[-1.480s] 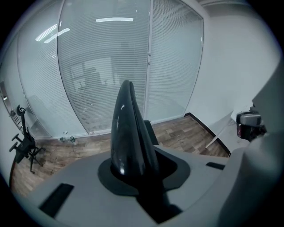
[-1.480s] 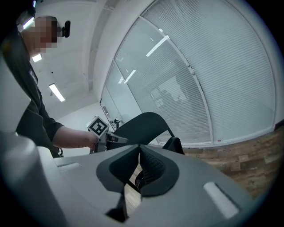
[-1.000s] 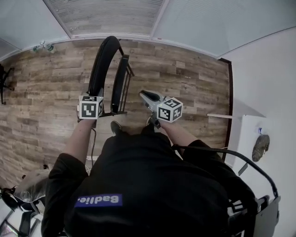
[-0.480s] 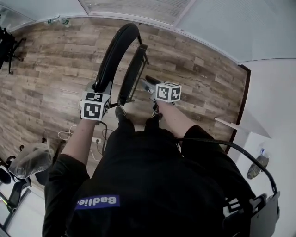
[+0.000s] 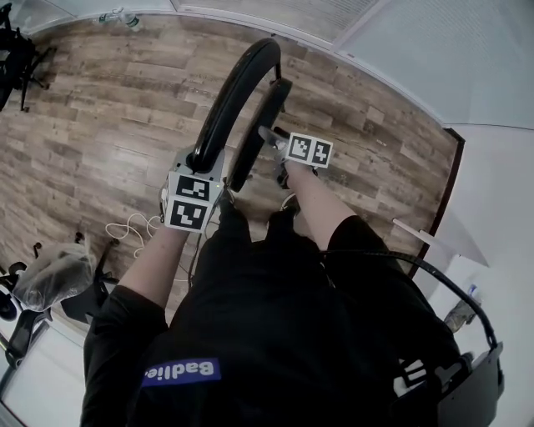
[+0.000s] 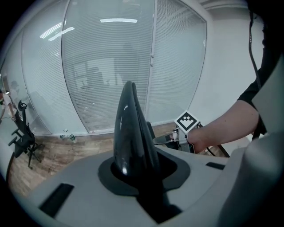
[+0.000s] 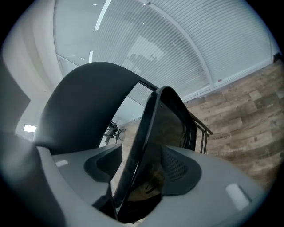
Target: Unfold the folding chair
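Note:
The folded black chair stands on the wooden floor in front of me. Its curved backrest rises between the pads of my left gripper, which is shut on its top edge. The seat panel lies folded against it on the right. My right gripper is at that panel, jaws opening wide. In the right gripper view the seat's thin edge runs between the pads, and they do not press on it. The backrest looms to its left.
A glass wall with blinds runs along the far side, with a bottle at its foot. A white cable and a bagged office chair lie at the left. A white tabletop is at the right.
My right gripper has dropped down and forward to the seat panel and its jaws have spread from nearly closed to wide. The left gripper has kept its hold on the backrest.

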A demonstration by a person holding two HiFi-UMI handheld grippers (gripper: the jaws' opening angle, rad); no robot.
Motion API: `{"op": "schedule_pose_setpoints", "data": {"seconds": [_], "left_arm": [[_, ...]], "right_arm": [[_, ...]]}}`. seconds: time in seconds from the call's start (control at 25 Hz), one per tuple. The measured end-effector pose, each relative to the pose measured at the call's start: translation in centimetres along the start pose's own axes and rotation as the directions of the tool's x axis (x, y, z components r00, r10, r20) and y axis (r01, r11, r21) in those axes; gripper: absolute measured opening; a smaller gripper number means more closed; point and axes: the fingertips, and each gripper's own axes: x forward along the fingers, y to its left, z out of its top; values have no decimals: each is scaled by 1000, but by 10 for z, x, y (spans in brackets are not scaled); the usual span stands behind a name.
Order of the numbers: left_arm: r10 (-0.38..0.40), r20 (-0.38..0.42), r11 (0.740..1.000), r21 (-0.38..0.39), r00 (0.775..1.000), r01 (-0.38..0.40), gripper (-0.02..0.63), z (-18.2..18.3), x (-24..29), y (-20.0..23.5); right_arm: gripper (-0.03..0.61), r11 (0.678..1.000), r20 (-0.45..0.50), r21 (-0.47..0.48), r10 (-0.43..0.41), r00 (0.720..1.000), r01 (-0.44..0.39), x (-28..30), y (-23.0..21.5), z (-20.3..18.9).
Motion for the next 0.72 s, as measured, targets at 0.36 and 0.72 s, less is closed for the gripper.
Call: {"op": "schedule_pose_setpoints", "data": {"seconds": [0.36,0.72], "left_arm": [[-11,14,1000,13,1000,11,84,-2,-5,11],[-11,10,1000,22,1000,10,84,-2,-2,9]], "right_arm": [[212,998,4,53,-19,1000,18,31,0,-3],[118,994,11,75,79,997,-79,31,8,-3]]}}
